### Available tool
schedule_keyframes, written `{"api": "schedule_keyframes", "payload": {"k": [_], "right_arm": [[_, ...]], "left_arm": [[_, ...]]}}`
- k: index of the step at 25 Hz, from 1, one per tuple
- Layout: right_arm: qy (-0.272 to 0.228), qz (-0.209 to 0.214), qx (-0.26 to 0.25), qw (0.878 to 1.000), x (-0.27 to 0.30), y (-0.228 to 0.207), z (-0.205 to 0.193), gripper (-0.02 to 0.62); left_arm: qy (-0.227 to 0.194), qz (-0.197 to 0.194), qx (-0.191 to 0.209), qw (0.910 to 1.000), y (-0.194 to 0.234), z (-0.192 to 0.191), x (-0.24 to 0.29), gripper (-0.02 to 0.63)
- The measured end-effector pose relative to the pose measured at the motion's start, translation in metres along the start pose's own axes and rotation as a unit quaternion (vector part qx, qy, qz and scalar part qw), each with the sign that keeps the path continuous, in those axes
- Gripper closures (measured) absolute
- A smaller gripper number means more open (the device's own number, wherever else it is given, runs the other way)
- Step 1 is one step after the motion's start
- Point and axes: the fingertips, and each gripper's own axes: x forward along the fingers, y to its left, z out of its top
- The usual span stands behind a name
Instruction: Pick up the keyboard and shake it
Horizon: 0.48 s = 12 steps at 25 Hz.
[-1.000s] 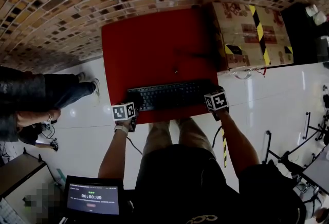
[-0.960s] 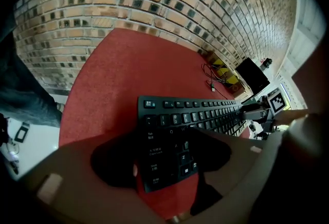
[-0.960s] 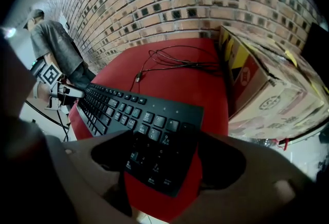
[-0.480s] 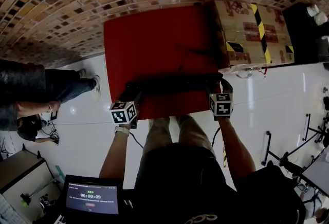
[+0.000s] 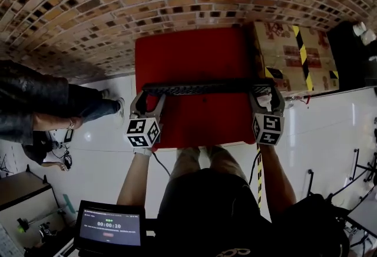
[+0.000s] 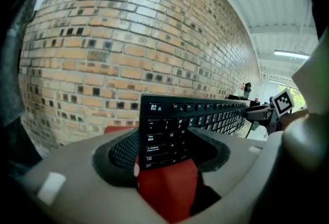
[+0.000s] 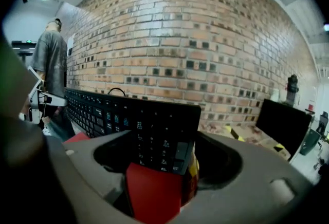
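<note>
Your left gripper (image 5: 148, 96), its jaws having just been closing, is pinching the left end of the keyboard (image 5: 203, 88), which is hanging above the red table (image 5: 194, 52). Your right gripper (image 5: 266, 96), likewise just closing, is pinching the right end. The lift is looking done, so shaking is coming next, calling for both grips staying firm.

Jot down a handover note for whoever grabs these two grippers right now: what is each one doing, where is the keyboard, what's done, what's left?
Left gripper: jaws have just been closing a little and are clamped on the Esc end of the long black plastic keyboard.
Right gripper: has likewise just been closing, clamped on the number-pad end.
Keyboard: held in the air over the red table, tipped up on its long edge.
Done: pick-up.
Left: shake it.
</note>
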Motion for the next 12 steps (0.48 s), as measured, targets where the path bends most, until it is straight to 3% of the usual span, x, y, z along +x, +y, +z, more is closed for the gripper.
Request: {"api": "schedule_keyframes", "payload": {"k": [4, 9, 12], "right_arm": [[-0.106, -0.014, -0.015, 0.994, -0.017, -0.007, 0.091, 0.255], [-0.25, -0.031, -0.028, 0.967, -0.064, -0.012, 0.199, 0.255], [-0.281, -0.04, -0.041, 0.958, -0.075, -0.02, 0.229, 0.255]], "left_arm": [[-0.104, 0.004, 0.033, 0.994, -0.005, 0.089, -0.015, 0.305], [-0.245, 0.003, 0.08, 0.9662, -0.024, 0.188, -0.049, 0.303], [-0.288, 0.0, 0.094, 0.9531, -0.031, 0.223, -0.057, 0.302]]}}
